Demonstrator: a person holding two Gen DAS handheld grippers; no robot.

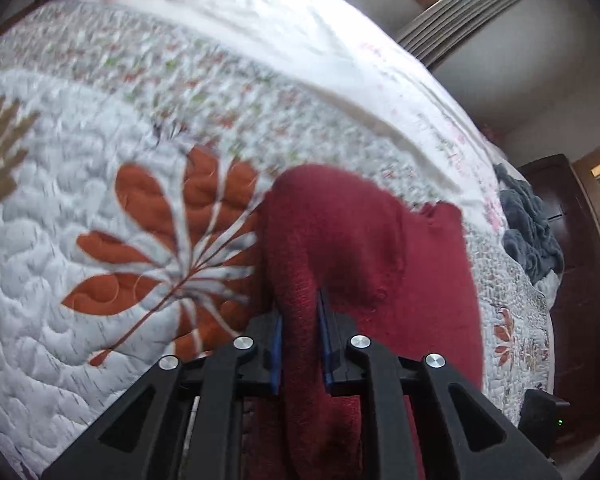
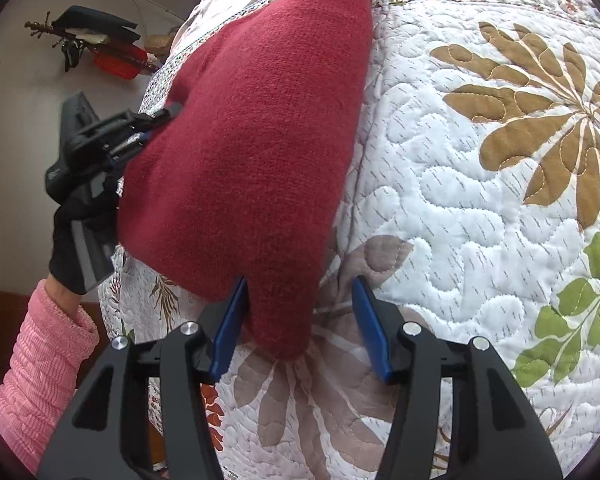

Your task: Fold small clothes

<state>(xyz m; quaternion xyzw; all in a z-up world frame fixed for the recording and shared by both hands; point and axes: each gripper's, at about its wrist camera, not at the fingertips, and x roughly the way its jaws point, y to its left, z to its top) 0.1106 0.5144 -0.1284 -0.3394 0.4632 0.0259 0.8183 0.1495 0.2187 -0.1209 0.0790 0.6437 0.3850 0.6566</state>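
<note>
L gripper (image 1: 300, 320) clenched on red knit garment (image 2: 252, 128), lifted over floral quilt (image 2: 460, 160). R gripper (image 2: 300, 320) jaws released, garment corner between them.

Dark red knit garment (image 2: 252, 128), bunched, partly lifted above quilt (image 2: 440, 168)

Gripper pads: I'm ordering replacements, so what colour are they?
Blue pads on black fingers, clearest in the right wrist view.

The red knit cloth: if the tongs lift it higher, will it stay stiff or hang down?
Probably floppy: the red knit drapes in soft folds where the left tongs pinch it. Its fuzzy weave should grip, not slip. The corner inside the open right tongs looks likely to sag.
</note>
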